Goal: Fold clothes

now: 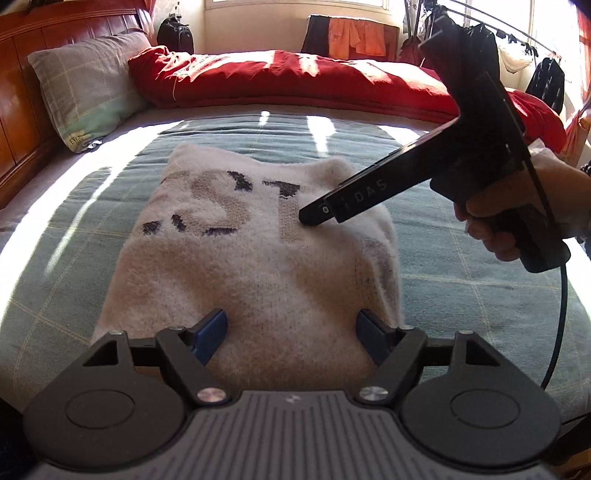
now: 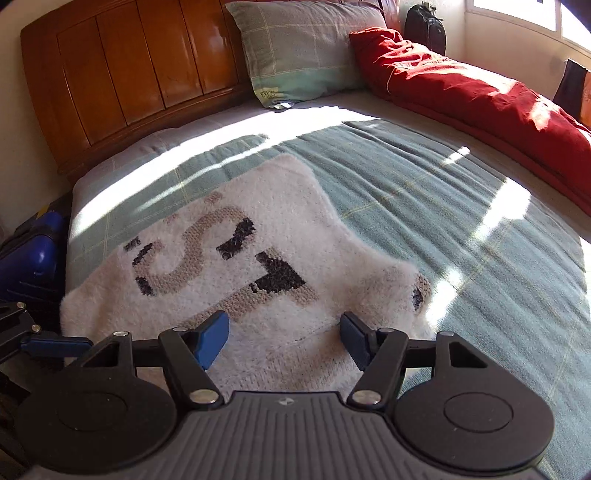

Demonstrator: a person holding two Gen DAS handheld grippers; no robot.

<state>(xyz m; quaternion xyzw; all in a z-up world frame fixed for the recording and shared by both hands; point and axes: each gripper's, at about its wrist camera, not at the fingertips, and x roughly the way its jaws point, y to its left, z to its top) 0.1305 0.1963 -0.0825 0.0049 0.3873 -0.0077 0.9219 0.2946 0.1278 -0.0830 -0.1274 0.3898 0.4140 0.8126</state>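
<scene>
A white fluffy sweater (image 1: 236, 273) with dark and tan "ST" lettering lies folded on the green checked bedspread (image 1: 461, 280). My left gripper (image 1: 291, 328) is open over the sweater's near edge, its blue pads (image 1: 212, 330) wide apart with nothing clamped between them. A hand (image 1: 517, 221) holds my right gripper (image 1: 317, 215), whose tips point down at the sweater beside the letter T. In the right wrist view the right gripper (image 2: 284, 338) is open above the sweater (image 2: 240, 236), its pads not pinching the knit. One blue finger of the left gripper (image 2: 55, 346) shows at the left edge.
A red duvet (image 1: 295, 77) is bunched along the bed's far side. A checked pillow (image 2: 303, 48) leans on the wooden headboard (image 2: 129, 62). A blue suitcase (image 2: 29, 254) stands beside the bed. Clothes hang on a rack (image 1: 517, 48) by the window, near a black backpack (image 1: 175, 33).
</scene>
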